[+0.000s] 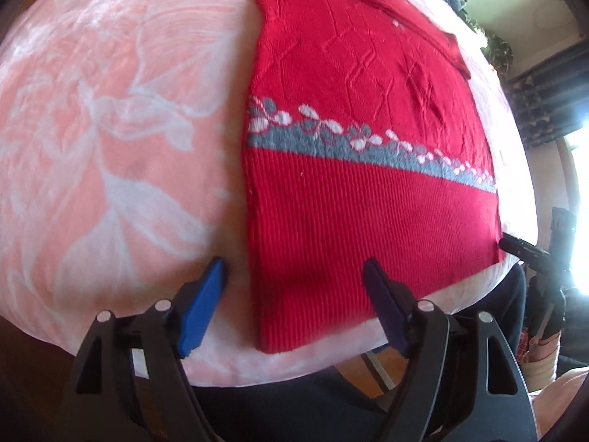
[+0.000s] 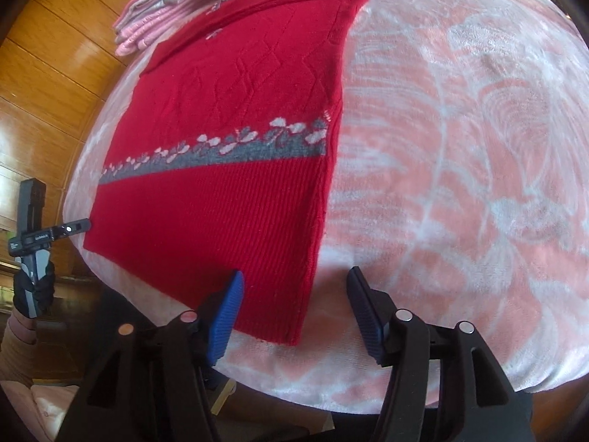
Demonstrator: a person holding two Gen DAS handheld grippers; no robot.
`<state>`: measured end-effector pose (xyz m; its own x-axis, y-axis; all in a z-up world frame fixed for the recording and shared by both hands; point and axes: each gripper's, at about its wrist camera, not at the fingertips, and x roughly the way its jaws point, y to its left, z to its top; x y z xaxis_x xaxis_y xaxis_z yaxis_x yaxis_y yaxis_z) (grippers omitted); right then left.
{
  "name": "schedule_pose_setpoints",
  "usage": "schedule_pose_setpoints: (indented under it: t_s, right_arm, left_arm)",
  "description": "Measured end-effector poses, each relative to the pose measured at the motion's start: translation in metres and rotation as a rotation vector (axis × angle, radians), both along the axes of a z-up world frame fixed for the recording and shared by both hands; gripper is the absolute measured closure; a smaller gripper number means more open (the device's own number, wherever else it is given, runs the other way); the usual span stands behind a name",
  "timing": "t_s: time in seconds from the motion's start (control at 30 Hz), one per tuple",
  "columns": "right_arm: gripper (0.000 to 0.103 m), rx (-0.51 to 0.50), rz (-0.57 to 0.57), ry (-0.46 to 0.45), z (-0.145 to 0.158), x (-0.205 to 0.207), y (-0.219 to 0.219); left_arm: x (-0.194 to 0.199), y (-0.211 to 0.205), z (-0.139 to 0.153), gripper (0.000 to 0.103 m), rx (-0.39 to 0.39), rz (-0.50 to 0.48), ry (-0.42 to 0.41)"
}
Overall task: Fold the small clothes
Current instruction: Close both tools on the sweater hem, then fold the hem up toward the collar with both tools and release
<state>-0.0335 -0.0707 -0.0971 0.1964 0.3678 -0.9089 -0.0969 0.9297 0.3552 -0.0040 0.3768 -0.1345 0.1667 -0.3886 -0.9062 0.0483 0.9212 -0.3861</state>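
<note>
Left wrist view: red sweater lies flat on the pink blanket, sleeves apparently already folded in, so the lengthwise fold seems still to be made. Left gripper straddles the sweater's near left hem corner, jaws spread and empty; right gripper likewise brackets the near right corner, agape, with folded pink clothes beyond the sweater's far edge.

Noted: I saw a pink fleece blanket with white floral print, glossy orange-brown wooden panelling, dark patterned curtains.
</note>
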Motion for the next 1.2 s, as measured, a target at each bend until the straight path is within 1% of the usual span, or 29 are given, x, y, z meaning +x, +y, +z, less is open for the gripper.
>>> schedule_pose_setpoints:
  t_s: [0.03, 0.1, 0.2, 0.23, 0.37, 0.47, 0.57, 0.63, 0.67, 0.7, 0.73, 0.77, 0.8, 0.87, 0.93, 1.03, 1.07, 1.17, 1.2]
  right_arm:
    - [0.043, 0.002, 0.003, -0.002, -0.002, -0.001, 0.002]
    - [0.043, 0.004, 0.010, -0.009, -0.002, -0.002, 0.005]
    - [0.043, 0.071, 0.015, 0.001, -0.003, -0.001, 0.005]
    - [0.043, 0.068, 0.019, 0.004, -0.003, -0.001, 0.006]
    - [0.044, 0.059, 0.029, 0.017, -0.003, 0.001, 0.006]
    - [0.046, 0.079, 0.022, 0.022, -0.004, 0.002, 0.005]
    - [0.049, 0.079, 0.020, 0.019, -0.008, 0.005, 0.008]
    - [0.061, 0.079, 0.030, 0.011, -0.008, 0.006, 0.010]
    - [0.064, 0.067, 0.040, 0.004, -0.008, 0.006, 0.012]
    - [0.072, 0.047, 0.048, 0.000, -0.008, 0.006, 0.013]
    - [0.078, 0.034, 0.060, -0.007, -0.008, 0.006, 0.015]
    - [0.082, 0.043, 0.065, -0.009, -0.007, 0.006, 0.015]
    - [0.090, 0.066, 0.069, -0.009, -0.006, 0.006, 0.015]
    - [0.092, 0.105, 0.071, -0.010, -0.001, 0.006, 0.015]
    - [0.093, 0.160, 0.065, -0.012, 0.004, 0.006, 0.012]
    - [0.094, 0.265, 0.036, -0.013, 0.013, 0.009, 0.004]
    - [0.095, 0.302, 0.025, -0.018, 0.018, 0.012, 0.000]
    - [0.097, 0.404, -0.005, -0.045, 0.035, 0.022, -0.010]
    - [0.097, 0.418, -0.013, -0.060, 0.041, 0.026, -0.013]
  left_arm:
    - [-0.001, 0.000, 0.000, 0.028, -0.003, 0.004, -0.002]
    - [0.000, -0.001, 0.000, 0.028, -0.039, 0.024, 0.010]
    - [-0.002, -0.002, -0.001, 0.028, -0.113, 0.035, 0.026]
    - [-0.002, -0.003, -0.002, 0.028, -0.121, 0.035, 0.033]
    - [-0.003, -0.007, -0.004, 0.028, -0.085, 0.010, 0.031]
    - [-0.005, -0.004, -0.005, 0.028, -0.096, 0.008, 0.024]
    - [-0.003, -0.005, -0.006, 0.029, -0.111, 0.032, 0.022]
    - [-0.003, -0.006, -0.005, 0.037, -0.087, 0.030, 0.018]
    - [-0.003, -0.007, -0.004, 0.049, -0.053, 0.035, 0.020]
    - [-0.003, -0.006, -0.004, 0.061, -0.017, 0.042, 0.026]
    - [-0.002, -0.004, -0.003, 0.065, 0.001, 0.049, 0.029]
    - [-0.003, -0.001, -0.002, 0.078, -0.005, 0.063, 0.034]
    - [-0.002, 0.003, -0.003, 0.095, -0.031, 0.074, 0.043]
    - [-0.002, 0.007, -0.004, 0.097, -0.131, 0.096, 0.077]
    - [-0.002, 0.006, -0.001, 0.097, -0.169, 0.100, 0.072]
    - [0.000, 0.006, 0.016, 0.097, -0.259, 0.116, 0.031]
    - [0.002, 0.007, 0.027, 0.097, -0.292, 0.128, 0.003]
    - [0.012, 0.012, 0.052, 0.097, -0.352, 0.149, -0.056]
    - [0.017, 0.014, 0.060, 0.097, -0.368, 0.154, -0.078]
